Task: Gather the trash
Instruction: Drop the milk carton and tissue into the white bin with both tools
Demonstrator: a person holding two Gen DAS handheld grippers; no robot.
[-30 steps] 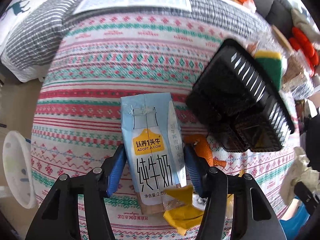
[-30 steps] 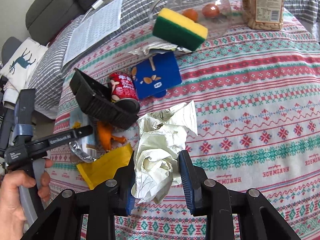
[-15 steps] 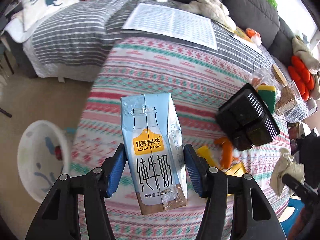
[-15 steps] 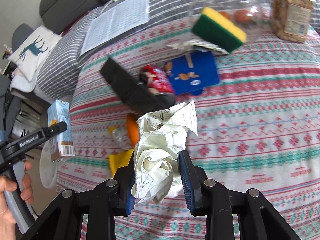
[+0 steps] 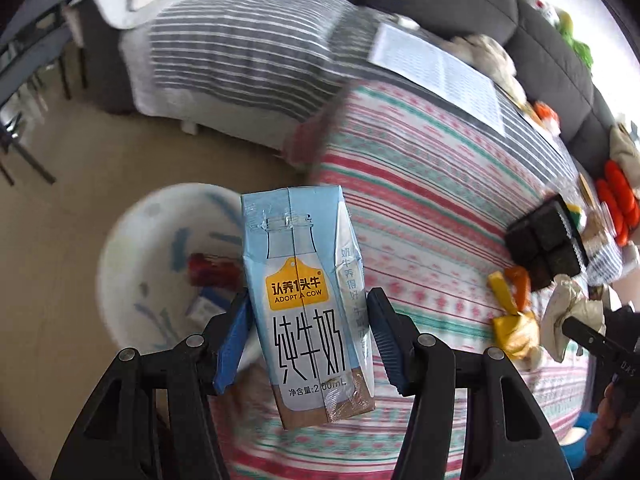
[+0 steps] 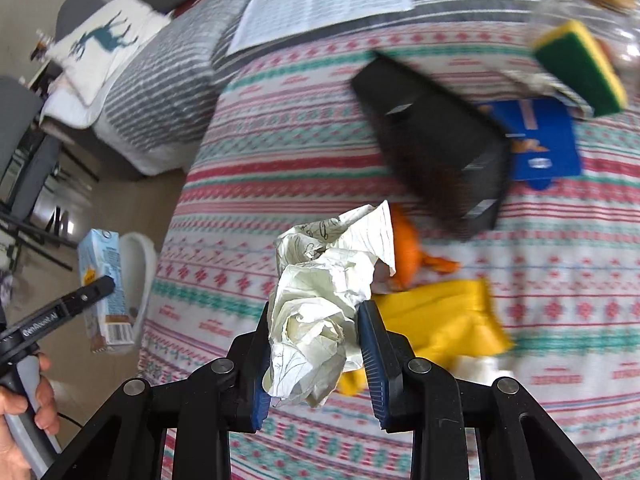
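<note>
Left wrist view | left gripper (image 5: pixel 308 336) clamps upright milk carton (image 5: pixel 306 304) in the air, off the table edge beside the white bin (image 5: pixel 132 236) on the floor | right gripper (image 6: pixel 316 344) pinches crumpled paper (image 6: pixel 320 300) above the patterned tablecloth (image 6: pixel 560 300) | step: carrying trash to bin | next: centre carton over bin, release; paper likely follows.

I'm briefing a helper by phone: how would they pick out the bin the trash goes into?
Start at the table with the striped patterned cloth and look off its edge to the tan floor. There stands a round white bin, partly behind the milk carton in the left hand-held gripper. It is the only open container on the floor, with red and blue scraps already inside.
</note>
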